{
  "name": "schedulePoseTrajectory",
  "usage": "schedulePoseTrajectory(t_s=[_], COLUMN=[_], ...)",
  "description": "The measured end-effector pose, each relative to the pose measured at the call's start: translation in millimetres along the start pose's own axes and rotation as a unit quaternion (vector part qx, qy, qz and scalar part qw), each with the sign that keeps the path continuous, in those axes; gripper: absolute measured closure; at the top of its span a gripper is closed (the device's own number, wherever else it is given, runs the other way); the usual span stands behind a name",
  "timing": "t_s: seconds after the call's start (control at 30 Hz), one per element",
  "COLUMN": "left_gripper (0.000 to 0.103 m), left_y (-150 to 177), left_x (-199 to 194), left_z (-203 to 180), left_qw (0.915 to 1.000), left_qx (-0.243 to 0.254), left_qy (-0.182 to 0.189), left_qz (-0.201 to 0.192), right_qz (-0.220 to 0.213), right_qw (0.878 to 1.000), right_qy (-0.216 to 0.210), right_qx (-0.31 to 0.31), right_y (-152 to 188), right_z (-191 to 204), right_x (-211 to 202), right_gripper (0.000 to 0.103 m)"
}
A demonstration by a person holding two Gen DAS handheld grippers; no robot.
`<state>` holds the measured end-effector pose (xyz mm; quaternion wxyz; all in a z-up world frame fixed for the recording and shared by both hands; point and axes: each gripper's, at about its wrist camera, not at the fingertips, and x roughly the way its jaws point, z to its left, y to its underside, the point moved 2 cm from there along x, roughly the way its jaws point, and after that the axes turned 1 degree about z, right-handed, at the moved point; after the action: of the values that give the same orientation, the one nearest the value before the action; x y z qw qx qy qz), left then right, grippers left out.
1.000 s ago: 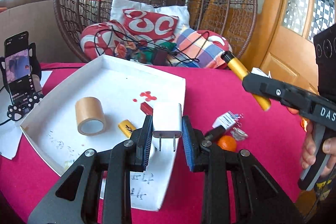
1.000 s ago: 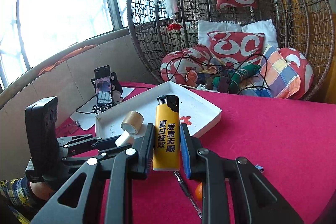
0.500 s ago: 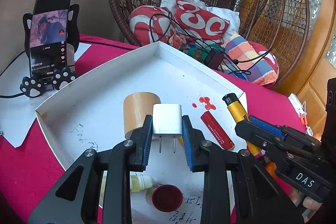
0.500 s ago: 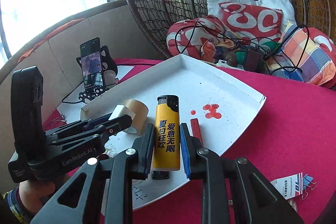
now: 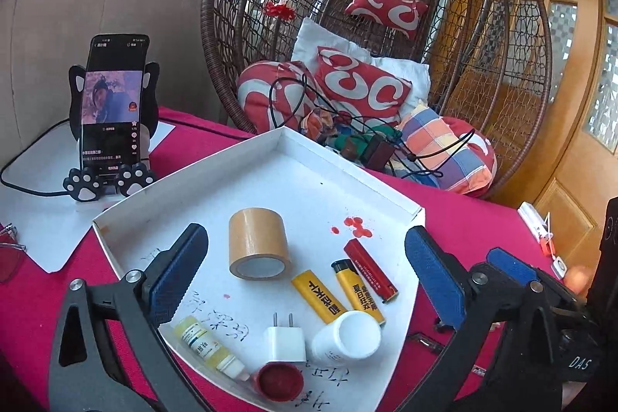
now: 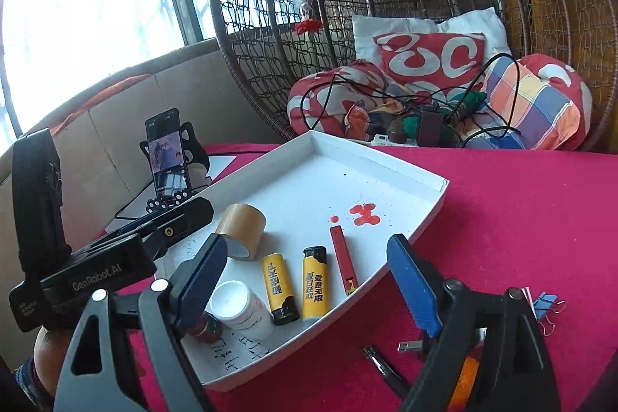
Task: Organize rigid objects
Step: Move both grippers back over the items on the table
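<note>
Both your tongs are opening with nothing between their blades: the left tongs (image 5: 305, 280) above the white tray (image 5: 349, 163), the right tongs (image 6: 309, 280) beside them. The white charger (image 5: 285, 341) and the yellow lighter (image 6: 316, 282) lie free in the tray on the red surface (image 6: 521, 219).

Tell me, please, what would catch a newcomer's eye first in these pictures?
Probably the white tray on the crimson tablecloth, holding a roll of tan tape, two yellow lighters and a white plug near its front. Behind it stands a wicker egg chair piled with red-and-white cushions, with a lit phone at left.
</note>
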<state>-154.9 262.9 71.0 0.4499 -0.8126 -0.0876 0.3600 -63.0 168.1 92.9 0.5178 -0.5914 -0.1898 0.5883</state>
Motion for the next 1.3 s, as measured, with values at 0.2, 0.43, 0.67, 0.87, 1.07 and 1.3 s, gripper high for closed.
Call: schedulePoseTrajectory(t_s=[0.2, 0.43, 0.67, 0.87, 1.07, 1.3], left_gripper=[0.0, 0.0, 0.0, 0.0, 0.0, 0.0], left_y=[11, 23, 52, 67, 76, 76], left_x=[-32, -52, -34, -24, -24, -14], left_z=[-36, -80, -109, -121, -131, -116], left_qw=[0.9977, 0.9884, 0.9797, 0.976, 0.9735, 0.9786], left_qx=[0.041, 0.099, 0.131, 0.14, 0.153, 0.128], left_qy=[0.047, 0.108, 0.147, 0.154, 0.153, 0.132], left_qz=[-0.025, -0.04, 0.036, 0.066, 0.072, 0.092], right_qz=[-0.1, -0.244, -0.134, -0.143, -0.124, -0.113], right_qw=[0.994, 0.963, 0.961, 0.925, 0.911, 0.911], right_qy=[0.022, 0.1, 0.185, 0.279, 0.276, 0.272], right_qx=[0.032, 0.059, 0.156, 0.214, 0.282, 0.29], right_y=[4, 9, 68, 99, 114, 117], right_z=[-21, -49, -111, -162, -194, -195], right_x=[-67, -156, -138, -164, -167, -164], right_gripper=[0.0, 0.0, 0.0, 0.0, 0.0, 0.0])
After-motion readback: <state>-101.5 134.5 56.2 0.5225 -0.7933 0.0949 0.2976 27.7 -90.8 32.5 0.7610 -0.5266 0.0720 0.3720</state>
